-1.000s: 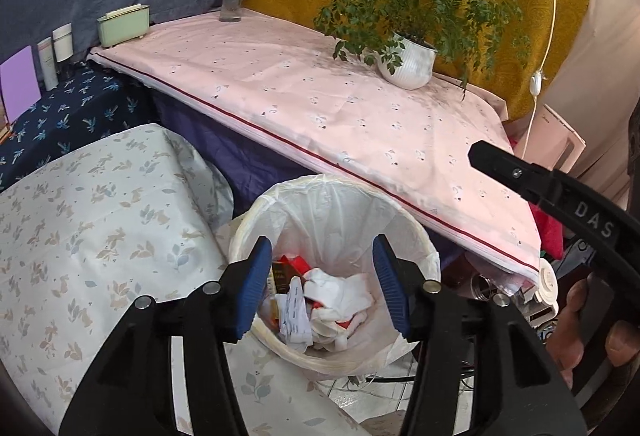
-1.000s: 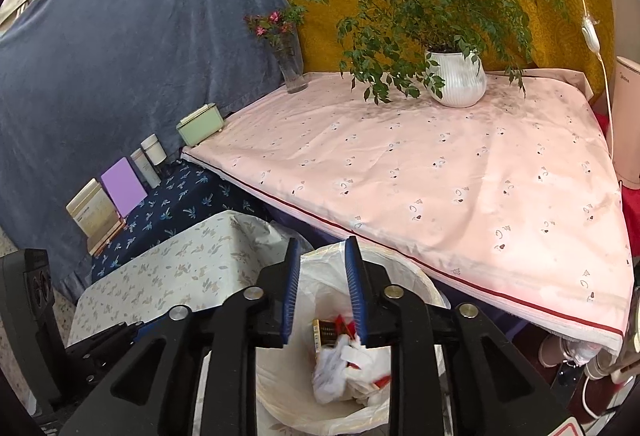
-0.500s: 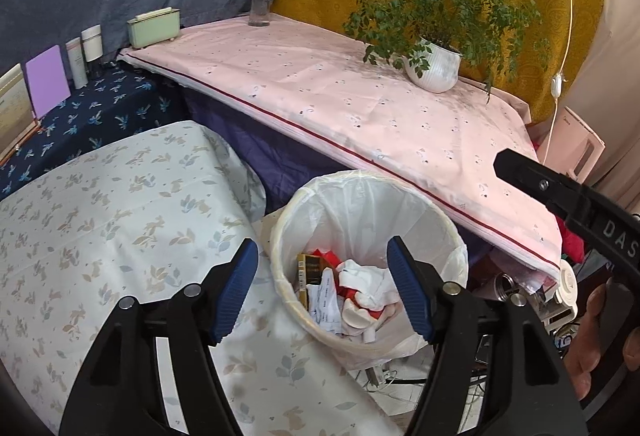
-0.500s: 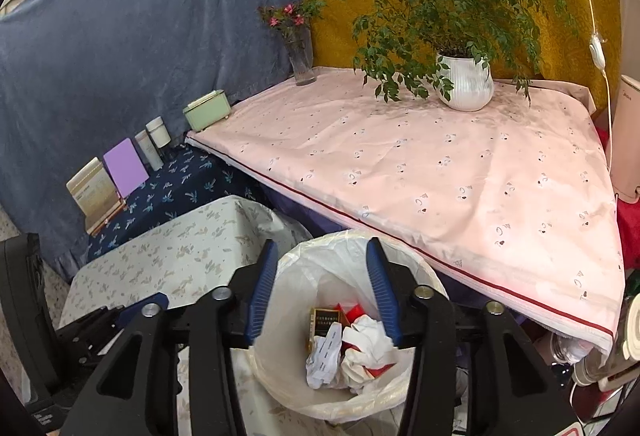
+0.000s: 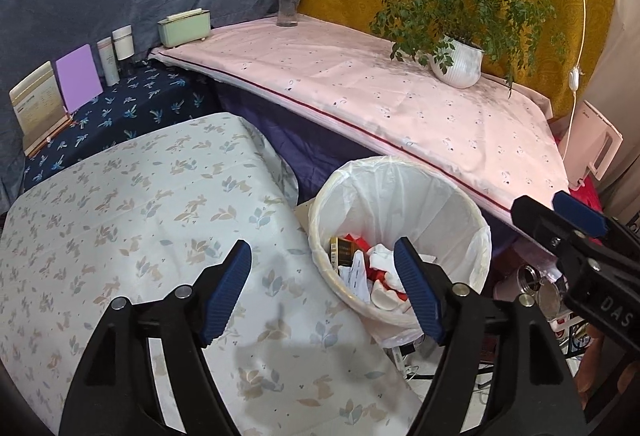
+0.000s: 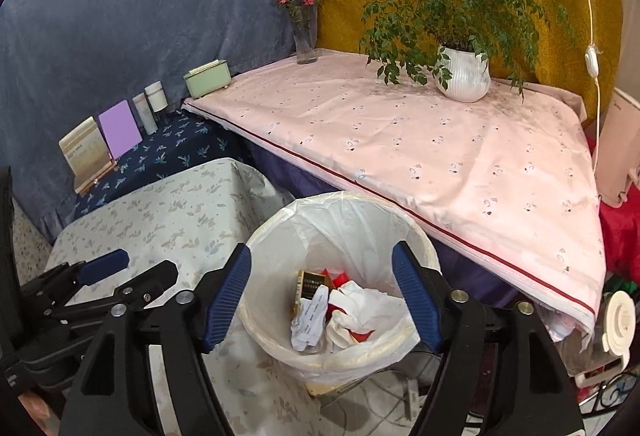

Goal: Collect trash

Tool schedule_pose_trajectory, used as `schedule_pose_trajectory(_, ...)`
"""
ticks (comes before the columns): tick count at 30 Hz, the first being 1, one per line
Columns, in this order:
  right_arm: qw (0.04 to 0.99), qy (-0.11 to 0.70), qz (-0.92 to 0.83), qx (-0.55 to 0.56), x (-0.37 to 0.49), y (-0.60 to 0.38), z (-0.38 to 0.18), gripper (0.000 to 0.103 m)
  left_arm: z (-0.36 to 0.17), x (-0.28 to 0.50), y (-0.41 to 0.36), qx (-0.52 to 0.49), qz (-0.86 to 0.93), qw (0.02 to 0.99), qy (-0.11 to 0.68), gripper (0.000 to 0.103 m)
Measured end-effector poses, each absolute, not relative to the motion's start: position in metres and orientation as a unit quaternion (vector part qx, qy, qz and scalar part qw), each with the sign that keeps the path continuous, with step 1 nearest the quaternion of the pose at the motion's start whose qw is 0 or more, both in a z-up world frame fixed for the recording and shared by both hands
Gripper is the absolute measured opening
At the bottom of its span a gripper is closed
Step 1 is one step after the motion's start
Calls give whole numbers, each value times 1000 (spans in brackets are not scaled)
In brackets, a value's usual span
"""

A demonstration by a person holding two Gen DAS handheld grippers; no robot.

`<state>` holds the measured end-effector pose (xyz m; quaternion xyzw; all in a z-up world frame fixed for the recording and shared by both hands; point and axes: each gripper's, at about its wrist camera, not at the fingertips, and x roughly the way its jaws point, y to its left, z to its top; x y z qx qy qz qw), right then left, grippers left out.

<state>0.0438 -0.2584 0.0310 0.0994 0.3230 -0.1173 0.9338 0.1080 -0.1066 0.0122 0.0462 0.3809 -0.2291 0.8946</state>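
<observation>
Trash [image 6: 340, 312] lies crumpled in the lined bin [image 6: 280, 320] beside the floral cloth [image 5: 120, 203]; no long axis discernible. Both my left gripper [image 5: 322, 292] and right gripper [image 6: 320, 288] are opening, nothing between the jaws. Advice: clear the rim before withdrawing.

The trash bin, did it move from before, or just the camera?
Cannot tell for sure; the trash bin sits by the same pink table edge, so likely only the camera shifted.

Black tool [image 5: 322, 284], ribbed blue pads [image 5: 226, 292]
</observation>
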Motion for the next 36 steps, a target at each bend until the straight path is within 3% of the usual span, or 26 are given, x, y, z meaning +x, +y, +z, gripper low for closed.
schedule_pose_trajectory(4, 934, 323, -123, 87, 33, -252, 29, 84, 7, 102, -102, 53, -215, 898, 380, 71)
schedule_pose_trajectory(10, 929, 343, -125, 66, 25, -242, 19, 84, 0, 96, -98, 48, -204, 897, 389, 71)
schedule_pose_trajectory(14, 924, 355, -123, 74, 20, -242, 12, 89, -2, 93, -96, 44, -198, 898, 391, 81)
schedule_pose_trajectory(36, 914, 380, -138, 47, 14, -237, -2, 90, -6, 81, -98, 43, -183, 895, 406, 90)
